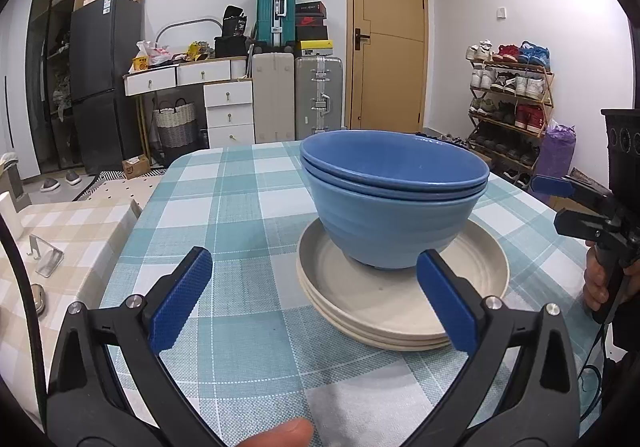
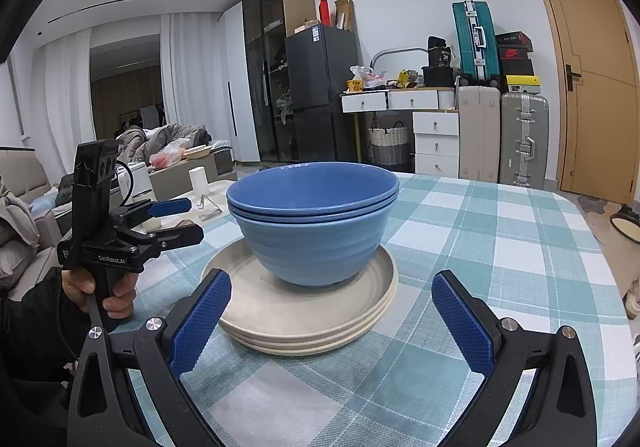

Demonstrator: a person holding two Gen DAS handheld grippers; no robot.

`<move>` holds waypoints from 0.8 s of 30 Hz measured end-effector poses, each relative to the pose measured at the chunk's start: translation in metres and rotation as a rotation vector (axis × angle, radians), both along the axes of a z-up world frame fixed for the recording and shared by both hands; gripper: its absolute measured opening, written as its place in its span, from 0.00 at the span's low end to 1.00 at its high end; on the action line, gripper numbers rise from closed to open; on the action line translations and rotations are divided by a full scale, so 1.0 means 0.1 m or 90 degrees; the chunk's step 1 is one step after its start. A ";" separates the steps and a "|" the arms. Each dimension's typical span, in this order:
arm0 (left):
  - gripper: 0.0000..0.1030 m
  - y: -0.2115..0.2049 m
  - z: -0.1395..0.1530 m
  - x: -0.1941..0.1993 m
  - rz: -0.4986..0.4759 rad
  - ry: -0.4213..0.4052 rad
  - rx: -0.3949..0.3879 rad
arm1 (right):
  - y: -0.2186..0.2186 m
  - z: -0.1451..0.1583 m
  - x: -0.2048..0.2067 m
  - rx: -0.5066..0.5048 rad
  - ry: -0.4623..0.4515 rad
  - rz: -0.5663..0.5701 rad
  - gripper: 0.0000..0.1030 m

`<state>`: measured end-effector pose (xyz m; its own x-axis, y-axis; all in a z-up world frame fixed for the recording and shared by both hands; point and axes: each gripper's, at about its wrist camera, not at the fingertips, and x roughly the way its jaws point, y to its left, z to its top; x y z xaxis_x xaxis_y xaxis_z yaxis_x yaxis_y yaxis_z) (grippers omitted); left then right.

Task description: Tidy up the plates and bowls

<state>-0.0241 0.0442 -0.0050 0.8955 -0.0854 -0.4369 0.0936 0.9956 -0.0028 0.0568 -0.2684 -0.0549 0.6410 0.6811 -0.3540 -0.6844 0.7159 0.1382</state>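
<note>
Three nested blue bowls (image 1: pixel 394 207) (image 2: pixel 314 223) stand upright on a stack of three cream plates (image 1: pixel 384 311) (image 2: pixel 296 319), on the teal checked tablecloth (image 1: pixel 240 207) (image 2: pixel 500 247). My left gripper (image 1: pixel 316 301) is open just short of the plates' near-left rim, touching nothing. The right wrist view shows it from the side as the left gripper (image 2: pixel 184 221), open, held by a hand left of the stack. My right gripper (image 2: pixel 332 325) is open in front of the plates with nothing between its fingers. In the left wrist view the right gripper (image 1: pixel 548 203) sits open to the right of the bowls.
A lower table with a beige checked cloth (image 1: pixel 60 231) and a clear stand (image 1: pixel 46 257) adjoins on the left. Beyond the far table edge are drawers (image 1: pixel 228 107), suitcases (image 1: pixel 318 99), a fridge (image 1: pixel 104 83), a door (image 1: pixel 390 35) and a shoe rack (image 1: pixel 508 103).
</note>
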 end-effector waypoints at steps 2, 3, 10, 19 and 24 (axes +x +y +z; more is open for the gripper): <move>0.99 0.00 0.00 0.00 -0.001 0.001 0.000 | 0.00 0.00 0.00 0.000 0.000 0.000 0.99; 0.99 0.00 0.00 0.00 -0.001 0.001 0.000 | 0.00 0.00 0.00 0.000 0.000 0.000 0.99; 0.99 -0.01 -0.01 0.00 0.000 0.003 -0.001 | 0.00 0.00 0.00 0.000 0.000 0.000 0.99; 0.99 -0.02 -0.02 0.00 -0.002 0.007 -0.002 | 0.00 0.00 0.00 0.000 0.001 -0.001 0.99; 0.99 -0.02 -0.03 0.00 -0.002 0.007 -0.002 | 0.00 0.00 0.00 0.000 0.001 0.000 0.99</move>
